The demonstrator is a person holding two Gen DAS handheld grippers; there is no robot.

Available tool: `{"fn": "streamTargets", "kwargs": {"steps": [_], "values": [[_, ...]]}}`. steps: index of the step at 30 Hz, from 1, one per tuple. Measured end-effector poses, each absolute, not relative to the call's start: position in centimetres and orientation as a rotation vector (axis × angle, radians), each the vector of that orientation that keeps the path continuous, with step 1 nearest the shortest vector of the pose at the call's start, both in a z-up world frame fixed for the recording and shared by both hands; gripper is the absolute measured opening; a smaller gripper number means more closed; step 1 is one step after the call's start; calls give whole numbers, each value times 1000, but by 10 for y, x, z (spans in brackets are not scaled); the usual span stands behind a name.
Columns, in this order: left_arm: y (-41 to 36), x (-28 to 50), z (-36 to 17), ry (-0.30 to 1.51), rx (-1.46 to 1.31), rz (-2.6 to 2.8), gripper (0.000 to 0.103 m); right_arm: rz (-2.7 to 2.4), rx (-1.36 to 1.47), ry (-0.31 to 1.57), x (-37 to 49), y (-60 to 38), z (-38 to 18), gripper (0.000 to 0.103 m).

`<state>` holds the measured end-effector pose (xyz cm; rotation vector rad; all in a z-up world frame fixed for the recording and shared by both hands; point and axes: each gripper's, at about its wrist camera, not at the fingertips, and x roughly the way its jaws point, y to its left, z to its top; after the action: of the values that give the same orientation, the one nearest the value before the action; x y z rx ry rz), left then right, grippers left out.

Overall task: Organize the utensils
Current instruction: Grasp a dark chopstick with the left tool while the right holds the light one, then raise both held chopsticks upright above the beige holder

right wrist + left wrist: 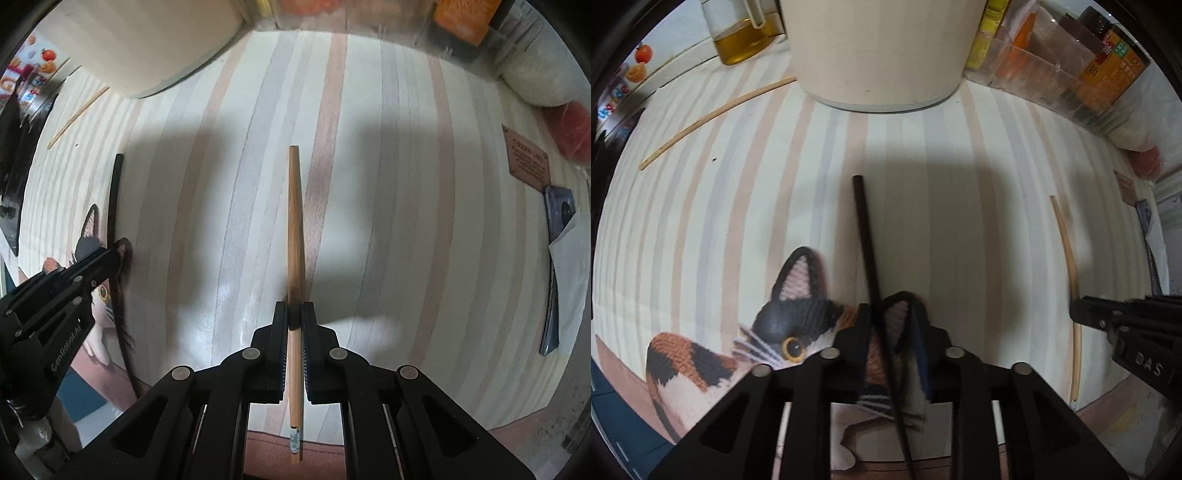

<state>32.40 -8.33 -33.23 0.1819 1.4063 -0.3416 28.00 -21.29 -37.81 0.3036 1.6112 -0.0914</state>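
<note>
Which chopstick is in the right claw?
The wooden chopstick, clamped in the right claw. The black chopstick sits at the left claw.

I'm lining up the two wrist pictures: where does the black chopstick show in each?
Left wrist: the black chopstick runs up the centre, between the left gripper's jaws.
Right wrist: at the left edge, a thin dark curve beside the left gripper.
Shared landmark: the large cream container, top centre in the left view, top left in the right view.
</note>
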Motion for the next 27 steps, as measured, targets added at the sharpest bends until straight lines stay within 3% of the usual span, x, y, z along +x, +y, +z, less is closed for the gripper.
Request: {"fn": "streamTargets", "kwargs": {"steps": [6, 18, 21, 22, 23, 27], "values": [[-99, 317, -328, 1394, 225, -355, 36, -137, 266, 1605, 301, -206, -381, 8], [-126, 316, -332, 1404, 225, -304, 36, -119, 251, 1581, 304, -208, -372, 8], [-128, 318, -330, 1387, 245, -295, 27, -125, 221, 1562, 292, -218, -371, 8], [-129, 319, -329, 1376, 241, -291, 11, -129, 209, 1558, 293, -216, -372, 8], [-130, 321, -328, 1374, 239, -290, 5, -133, 193, 1552, 293, -214, -371, 8], [-131, 324, -322, 1361, 249, -307, 4, -154, 191, 1488, 280, -206, -367, 7]]}}
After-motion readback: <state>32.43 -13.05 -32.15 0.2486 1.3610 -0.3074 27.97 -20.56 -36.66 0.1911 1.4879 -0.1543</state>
